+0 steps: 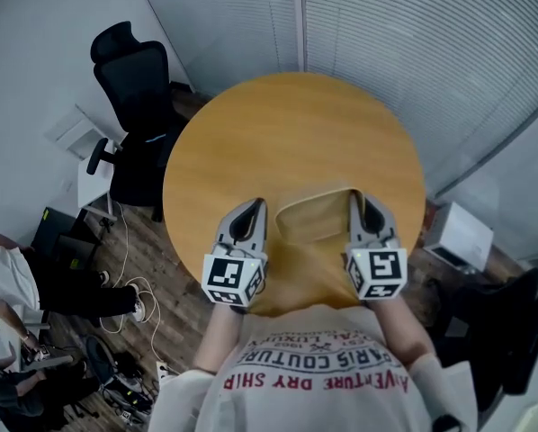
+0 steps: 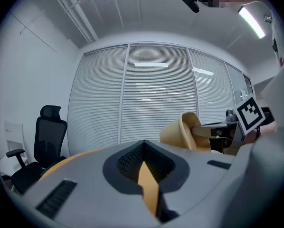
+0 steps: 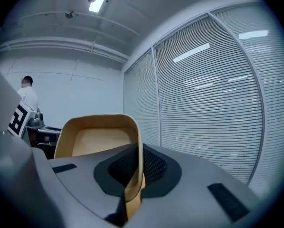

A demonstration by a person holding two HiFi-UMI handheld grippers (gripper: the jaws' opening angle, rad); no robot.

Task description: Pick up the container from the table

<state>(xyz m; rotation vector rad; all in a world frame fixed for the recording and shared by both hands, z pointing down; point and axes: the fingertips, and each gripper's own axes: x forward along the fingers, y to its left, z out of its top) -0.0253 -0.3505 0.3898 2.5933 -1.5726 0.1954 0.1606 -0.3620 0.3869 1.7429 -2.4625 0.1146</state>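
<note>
Above table (image 1: 287,124) — container (image 1: 316,216) gripped by left tongs (image 1: 250,209), right tongs (image 1: 359,202).

A round tabletop of honey-coloured wood (image 1: 287,133) fills the middle of the head view, its surface smooth and evenly lit. It stands on a dark wood-plank floor (image 1: 181,273). On that floor a black wheeled office chair (image 1: 130,124) stands just beside the tabletop's left rim, and looped white cables (image 1: 141,306) lie nearer the person.

Left gripper (image 1: 250,216) and right gripper (image 1: 360,211) both clamp the container (image 1: 314,220).
</note>
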